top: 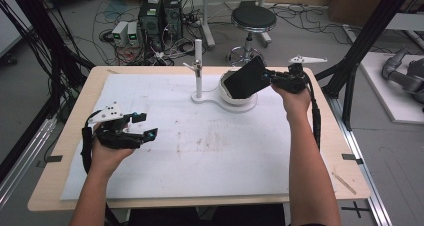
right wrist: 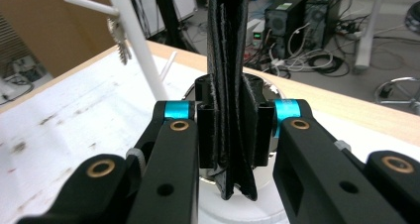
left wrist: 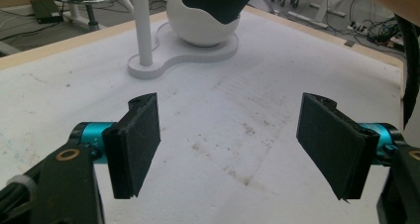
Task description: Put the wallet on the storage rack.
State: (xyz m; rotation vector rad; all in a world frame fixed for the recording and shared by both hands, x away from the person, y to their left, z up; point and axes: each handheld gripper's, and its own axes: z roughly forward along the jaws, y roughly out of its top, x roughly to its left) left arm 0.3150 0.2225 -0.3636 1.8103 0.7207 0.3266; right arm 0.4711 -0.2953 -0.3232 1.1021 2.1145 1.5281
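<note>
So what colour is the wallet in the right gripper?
Black wallet, clearest in the right gripper view.

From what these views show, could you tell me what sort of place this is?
Most likely a robotics lab set up for recording. A table with a white mat stands inside a black frame, desktop computers and loose cables sit on the floor behind it, and a rolling stool stands nearby.

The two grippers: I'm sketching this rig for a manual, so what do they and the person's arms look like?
Both are black handheld frames. The left gripper has two flat black rectangular pads on turquoise collars, with brass-coloured pivot rings. The right gripper has the same turquoise collars and brass rings. Each carries a pale three-cornered plate on top and trails a black cable. The person's forearms are bare, no sleeves in view.
</note>
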